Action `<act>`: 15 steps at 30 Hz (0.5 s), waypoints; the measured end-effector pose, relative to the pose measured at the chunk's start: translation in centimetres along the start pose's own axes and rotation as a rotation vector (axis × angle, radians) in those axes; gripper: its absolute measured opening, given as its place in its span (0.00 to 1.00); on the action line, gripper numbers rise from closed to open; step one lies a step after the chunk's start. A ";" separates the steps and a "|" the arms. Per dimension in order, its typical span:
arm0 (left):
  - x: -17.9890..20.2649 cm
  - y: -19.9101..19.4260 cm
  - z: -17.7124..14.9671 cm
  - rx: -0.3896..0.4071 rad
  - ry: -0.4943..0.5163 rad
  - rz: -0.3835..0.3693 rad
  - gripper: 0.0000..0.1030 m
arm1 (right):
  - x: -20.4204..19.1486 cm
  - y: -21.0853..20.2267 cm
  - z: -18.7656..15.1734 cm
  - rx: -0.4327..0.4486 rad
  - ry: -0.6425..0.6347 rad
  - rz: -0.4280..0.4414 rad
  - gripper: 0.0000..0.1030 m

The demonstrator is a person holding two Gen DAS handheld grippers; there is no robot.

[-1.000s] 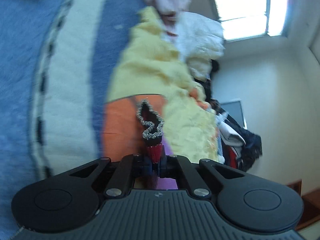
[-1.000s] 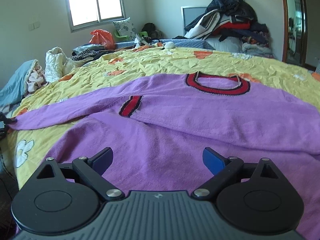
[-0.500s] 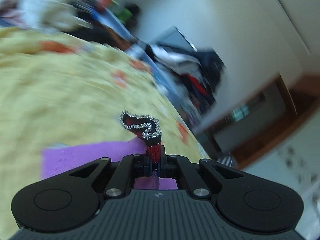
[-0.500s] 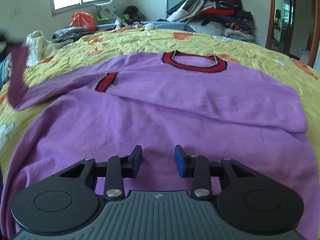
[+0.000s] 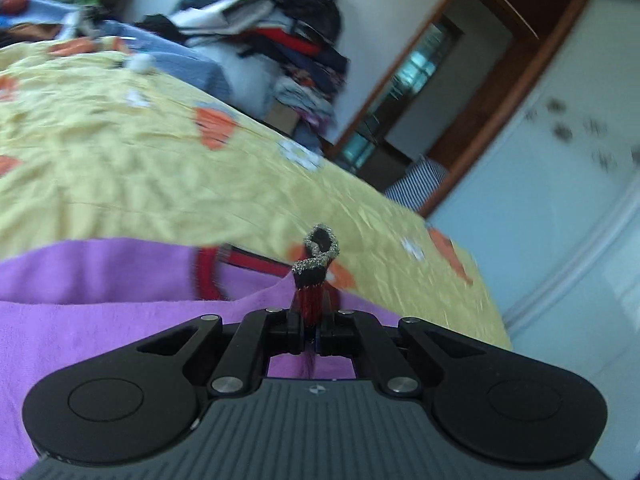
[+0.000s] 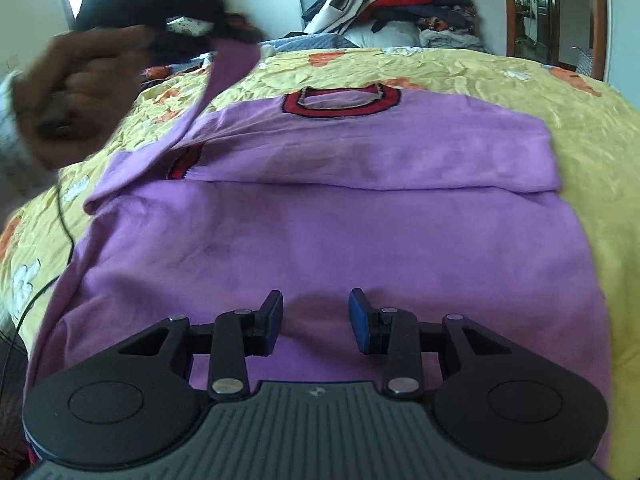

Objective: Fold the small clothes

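Desk: Shirt (image 6: 340, 220) first. Where is it seen?

Photographer: It is laid flat on a yellow bedspread (image 6: 520, 80). The red collar (image 6: 340, 106) is turned toward the far edge of the bed and the hem toward the near edge. One sleeve is folded across the chest, with its red cuff ended near the shirt's left side.

Desk: And the other sleeve (image 6: 216, 80)?

Photographer: It is lifted off the bed at the left side. It is drawn up in a purple strip from the shoulder to the left gripper (image 5: 310, 320), which is held in a blurred hand (image 6: 76, 96). In the left wrist view the jaws are clamped tight on the end of that sleeve. The dark, silver-edged cuff (image 5: 316, 264) is seen sticking up just beyond the fingertips.

Desk: How is the right gripper (image 6: 316, 316) shown?

Photographer: It is pointed down at the lower part of the shirt, near the hem. Its jaws have just been closing and are set at a narrow gap. The blue pads (image 6: 276, 320) are kept apart, and only flat purple cloth is seen in the space between them. Nothing is pinched, and whether the cloth is touched cannot be told.

Desk: Background?

Photographer: A pile of clothes (image 6: 400, 4) is stacked past the far edge of the bed, and a wooden door frame (image 6: 556, 12) is seen at the right.
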State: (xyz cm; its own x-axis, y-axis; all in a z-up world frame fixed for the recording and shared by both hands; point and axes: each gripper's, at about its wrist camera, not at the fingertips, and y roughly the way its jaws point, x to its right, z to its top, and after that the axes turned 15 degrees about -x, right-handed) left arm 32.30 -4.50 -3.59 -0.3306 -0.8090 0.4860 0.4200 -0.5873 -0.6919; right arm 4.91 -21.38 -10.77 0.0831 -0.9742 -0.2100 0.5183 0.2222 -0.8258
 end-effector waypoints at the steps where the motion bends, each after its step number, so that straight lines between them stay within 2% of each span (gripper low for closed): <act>1: 1.0 1.0 0.0 -0.018 0.016 -0.005 0.03 | 0.3 -0.2 -0.2 0.001 0.010 -0.003 0.34; 7: 6.6 4.4 -2.0 -0.081 0.137 0.007 0.03 | 2.1 -0.6 -0.7 0.009 0.069 0.008 0.34; 15: 9.4 7.6 -2.5 -0.134 0.143 -0.027 0.03 | 2.1 -0.6 -1.1 0.029 0.076 0.003 0.34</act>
State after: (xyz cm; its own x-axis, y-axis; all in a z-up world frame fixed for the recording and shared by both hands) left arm 30.31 -16.49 -5.64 -0.4611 -0.7756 0.4312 0.2963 -0.5926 -0.7490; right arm 3.79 -23.49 -11.27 0.0201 -0.9675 -0.2521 0.5424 0.2224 -0.8102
